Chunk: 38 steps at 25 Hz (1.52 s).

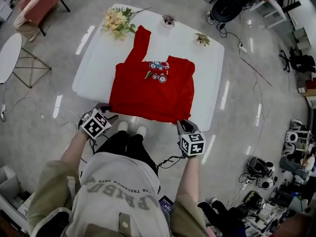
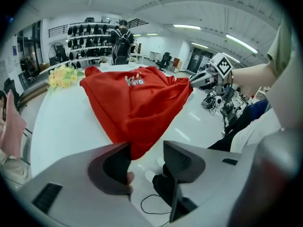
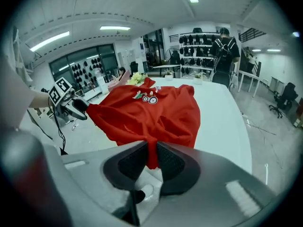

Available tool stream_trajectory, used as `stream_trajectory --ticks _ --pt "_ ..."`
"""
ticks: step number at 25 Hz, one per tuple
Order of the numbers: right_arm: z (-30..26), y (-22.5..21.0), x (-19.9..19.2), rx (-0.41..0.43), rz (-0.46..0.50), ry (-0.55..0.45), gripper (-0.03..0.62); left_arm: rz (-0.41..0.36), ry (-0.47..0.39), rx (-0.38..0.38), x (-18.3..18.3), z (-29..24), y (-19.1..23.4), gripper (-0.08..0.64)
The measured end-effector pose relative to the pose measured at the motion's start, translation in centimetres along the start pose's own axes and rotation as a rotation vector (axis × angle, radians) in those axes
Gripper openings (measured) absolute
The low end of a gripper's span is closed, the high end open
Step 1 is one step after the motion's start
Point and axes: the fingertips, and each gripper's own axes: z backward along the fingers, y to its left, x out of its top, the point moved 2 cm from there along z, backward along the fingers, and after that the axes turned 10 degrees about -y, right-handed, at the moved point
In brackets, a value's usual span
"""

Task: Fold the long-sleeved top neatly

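- A white rectangular desk point(image 1: 210, 78) stands on a glossy grey floor point(image 1: 247, 132), seen from above by a person standing at its near edge.
- A red long-sleeved top point(image 1: 153, 93) lies spread across the middle of the desk. A small printed picture in blue, white and green point(image 1: 158, 72) shows near its far side.
- One red sleeve point(image 1: 140, 43) stretches away from the body of the top toward the far edge of the desk.
- Its tip ends beside a bunch of pale yellow flowers point(image 1: 117, 21).
- Two small potted plants point(image 1: 169, 19) point(image 1: 202, 39) stand along the far edge, clear of the top.
- The left tongs point(image 1: 109, 108) sit at the near left corner of the top. Their jaws stand apart. The red corner hangs down between them and lies against one jaw, with a clear gap to the other, so nothing is clamped.
- The right tongs point(image 1: 181, 125) sit at the near right corner. Their jaws are almost together and pinch a narrow fold of the red cloth between the ridged pads.
- Both near corners are pulled just off the desk's near edge, above the person's white shoes point(image 1: 131, 127).
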Motion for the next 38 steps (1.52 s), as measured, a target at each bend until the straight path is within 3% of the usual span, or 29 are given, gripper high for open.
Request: stream_trajectory --ticks 2,4,5,8,12,16,20,23,26,29,31,34,37,38 --pt "0.2 0.2 0.0 0.051 -0.007 0.023 0.123 0.025 0.0 0.005 0.5 0.8 -0.1 0.261" --pt "0.9 0.6 0.9 0.133 -0.03 0.011 0.312 0.05 -0.036 0.033 1.7 1.9 0.1 0.305" --pt "1.5 0.6 1.7 0.169 -0.04 -0.012 0.345 0.061 -0.062 0.051 2.5 2.5 0.2 0.315" --pt "4.0 -0.4 5.2 0.233 -0.043 -0.124 0.345 0.066 -0.154 0.113 6.3 4.2 0.4 0.321" --pt "5.6 -3.6 11.1 0.253 0.005 -0.269 0.345 -0.019 -0.238 0.201 12.5 4.8 1.8 0.321" --pt "3.6 -7.0 16.0 0.223 0.068 -0.319 0.345 -0.115 -0.238 0.25 17.8 3.4 4.4 0.321" --pt "-0.3 -10.0 19.3 0.175 0.099 -0.313 0.344 -0.138 -0.193 0.226 22.0 1.1 7.9 0.319" --pt "-4.3 -11.3 20.5 0.161 0.096 -0.271 0.344 -0.169 -0.112 0.174 23.4 -2.1 10.3 0.319" --pt "-8.5 -12.4 21.0 0.137 0.086 -0.206 0.344 -0.269 0.057 0.11 22.3 -6.0 12.4 0.319" --pt "-12.9 -13.9 21.0 0.105 0.067 -0.112 0.343 -0.295 0.191 0.014 20.6 -9.1 14.0 0.316" --pt "-15.8 -14.8 20.2 0.099 0.049 -0.027 0.338 -0.302 0.249 -0.058 19.5 -10.3 14.1 0.274" --pt "-19.0 -15.6 17.7 0.097 0.058 0.13 0.324 -0.322 0.29 -0.147 18.3 -11.2 13.9 0.147" --pt "-20.7 -15.8 15.8 0.097 0.07 0.241 0.2 -0.292 0.235 -0.186 18.5 -11.4 14.4 0.04" --pt "-21.1 -15.8 15.6 0.098 0.069 0.252 0.118 -0.287 0.212 -0.187 18.8 -11.3 14.8 0.032"
